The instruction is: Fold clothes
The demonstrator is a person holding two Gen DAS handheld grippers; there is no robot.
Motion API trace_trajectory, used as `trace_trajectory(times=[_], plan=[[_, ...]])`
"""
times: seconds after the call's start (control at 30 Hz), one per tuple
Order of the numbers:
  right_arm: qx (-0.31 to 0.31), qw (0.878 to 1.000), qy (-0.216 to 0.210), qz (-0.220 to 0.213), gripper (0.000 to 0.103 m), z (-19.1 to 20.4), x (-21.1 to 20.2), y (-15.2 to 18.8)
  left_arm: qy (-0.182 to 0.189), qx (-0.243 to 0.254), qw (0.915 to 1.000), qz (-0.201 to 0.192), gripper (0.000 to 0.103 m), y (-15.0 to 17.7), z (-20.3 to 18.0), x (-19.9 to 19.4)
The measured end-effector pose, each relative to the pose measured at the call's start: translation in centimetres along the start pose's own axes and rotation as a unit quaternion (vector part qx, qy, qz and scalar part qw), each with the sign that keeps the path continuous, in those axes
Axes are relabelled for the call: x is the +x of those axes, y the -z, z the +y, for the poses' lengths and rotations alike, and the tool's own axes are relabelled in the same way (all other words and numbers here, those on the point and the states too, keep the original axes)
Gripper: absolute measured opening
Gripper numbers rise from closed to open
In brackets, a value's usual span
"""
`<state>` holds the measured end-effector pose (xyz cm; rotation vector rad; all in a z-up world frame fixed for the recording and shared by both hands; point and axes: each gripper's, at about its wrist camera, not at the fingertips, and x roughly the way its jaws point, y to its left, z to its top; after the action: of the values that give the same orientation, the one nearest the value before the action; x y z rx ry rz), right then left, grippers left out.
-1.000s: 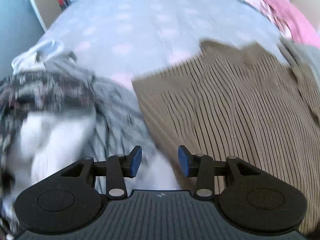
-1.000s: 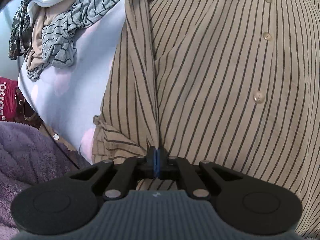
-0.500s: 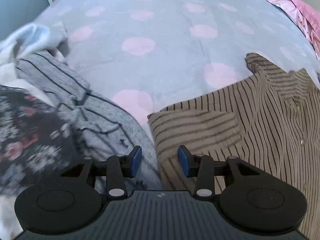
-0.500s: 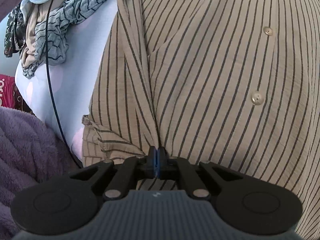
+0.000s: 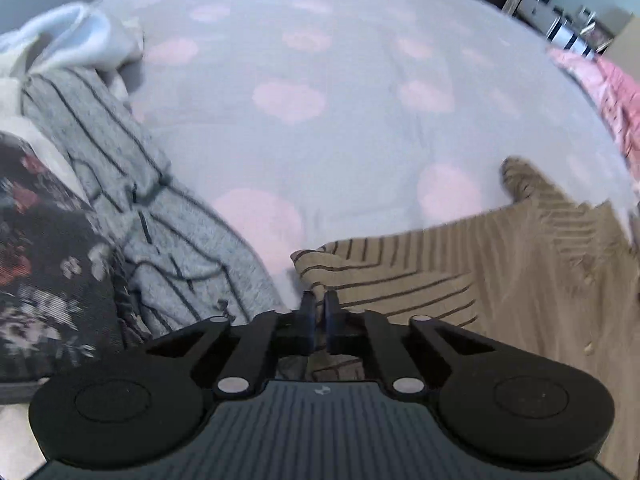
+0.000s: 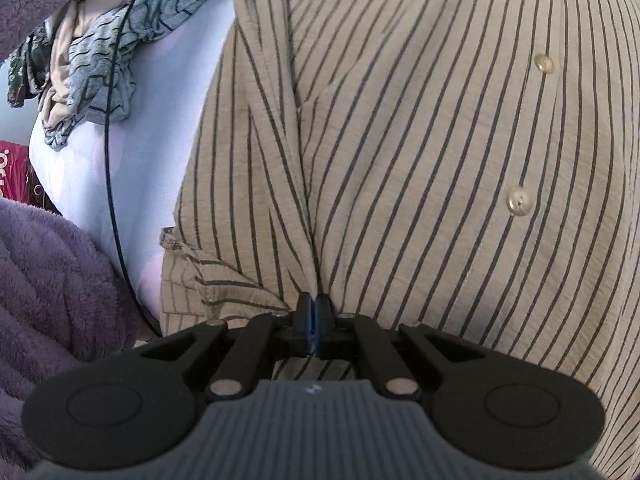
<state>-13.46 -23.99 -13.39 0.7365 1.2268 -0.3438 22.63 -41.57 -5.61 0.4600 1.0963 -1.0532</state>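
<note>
Left tool (image 5: 319,312) newly clamped on striped shirt (image 5: 400,276)

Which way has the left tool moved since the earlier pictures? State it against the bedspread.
Yes. The left tool has come down and right across the dotted bedspread, off the grey clothes pile, shutting on the striped shirt's corner.

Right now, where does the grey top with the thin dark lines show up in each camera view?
Left wrist view: the grey top lies at left, crumpled beside the floral garment.
Right wrist view: the grey top sits upper left, bunched in the pile.
Shared landmark: the tan striped shirt, to its right across the pink-spotted bedspread in both views.
</note>
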Motion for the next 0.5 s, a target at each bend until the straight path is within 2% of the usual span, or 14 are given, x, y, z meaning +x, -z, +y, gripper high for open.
trace_trajectory(times=[0.2, 0.5], plan=[[-0.014, 0.999, -0.004, -0.033, 0.002, 0.9, -2.2, 1.1, 0.006, 0.011, 0.9993, -0.036, 0.0, -0.8, -2.4, -3.5], [-0.006, 0.994, -0.086, -0.069, 0.001, 1.0, -5.1, 3.3, -0.005, 0.063, 0.9952, -0.075, 0.0, -1.5, -9.4, -7.1]])
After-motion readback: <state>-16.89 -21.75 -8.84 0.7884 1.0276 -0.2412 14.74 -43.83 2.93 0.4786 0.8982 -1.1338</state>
